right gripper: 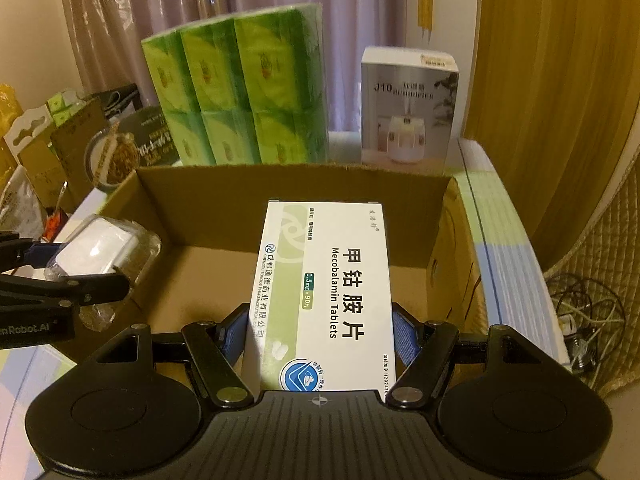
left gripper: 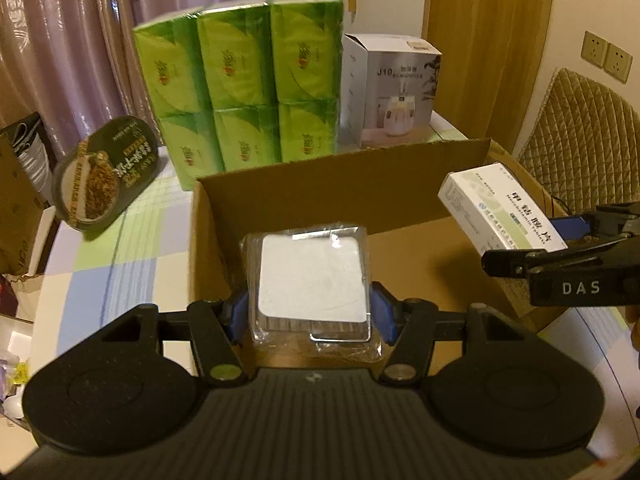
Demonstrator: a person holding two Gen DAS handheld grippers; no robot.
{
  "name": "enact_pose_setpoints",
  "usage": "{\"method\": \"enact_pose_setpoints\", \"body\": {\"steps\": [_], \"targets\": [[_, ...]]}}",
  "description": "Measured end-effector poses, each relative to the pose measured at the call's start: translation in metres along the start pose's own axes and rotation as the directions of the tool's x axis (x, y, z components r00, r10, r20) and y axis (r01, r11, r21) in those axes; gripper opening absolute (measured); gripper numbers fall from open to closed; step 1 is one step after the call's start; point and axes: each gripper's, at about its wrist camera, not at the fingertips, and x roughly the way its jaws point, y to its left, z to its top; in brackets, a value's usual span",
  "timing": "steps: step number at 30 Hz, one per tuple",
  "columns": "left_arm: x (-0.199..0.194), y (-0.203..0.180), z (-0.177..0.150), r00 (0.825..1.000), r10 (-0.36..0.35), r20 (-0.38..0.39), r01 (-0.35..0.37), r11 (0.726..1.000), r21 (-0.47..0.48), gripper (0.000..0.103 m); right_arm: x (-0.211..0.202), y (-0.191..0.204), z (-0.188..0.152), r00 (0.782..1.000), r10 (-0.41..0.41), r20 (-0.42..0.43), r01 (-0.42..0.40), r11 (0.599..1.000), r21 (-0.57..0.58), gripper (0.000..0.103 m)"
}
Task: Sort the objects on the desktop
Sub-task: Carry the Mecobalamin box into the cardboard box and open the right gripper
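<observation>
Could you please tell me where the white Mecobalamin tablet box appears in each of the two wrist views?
Left wrist view: tablet box at the right edge, clamped in the right gripper.
Right wrist view: tablet box at centre, between the blue pads.
Shared landmark: the green tissue pack behind the cardboard box.

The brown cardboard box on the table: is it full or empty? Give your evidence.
Empty as far as shown: the brown cardboard box shows only bare floor inside. The plastic-wrapped white pack and white medicine carton hang above it, gripped.
</observation>
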Motion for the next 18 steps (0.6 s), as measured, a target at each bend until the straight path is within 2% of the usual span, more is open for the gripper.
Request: {"method": "enact_pose_setpoints", "body": {"steps": [3,15,18], "targets": [[0.002,0.0,0.002,1.0,-0.001,0.013,0.001,1.0,-0.009,0.062,0.004,-0.001,-0.002,1.0,-0.004,-0.007,0.004,1.0,-0.001,0.068],[-0.028,0.014,-0.011,0.998,0.044,0.042,-0.043,0.999,-0.033,0.064,0.004,0.002,0.003,1.0,-0.005,0.017,0.005,1.0,-0.001,0.068],[-0.039,0.017,-0.014,0.997,0.05,0.054,-0.048,0.998,-0.045,0.064,-0.002,0.004,0.007,0.999,-0.005,0.045,0.005,1.0,-0.005,0.086]]}}
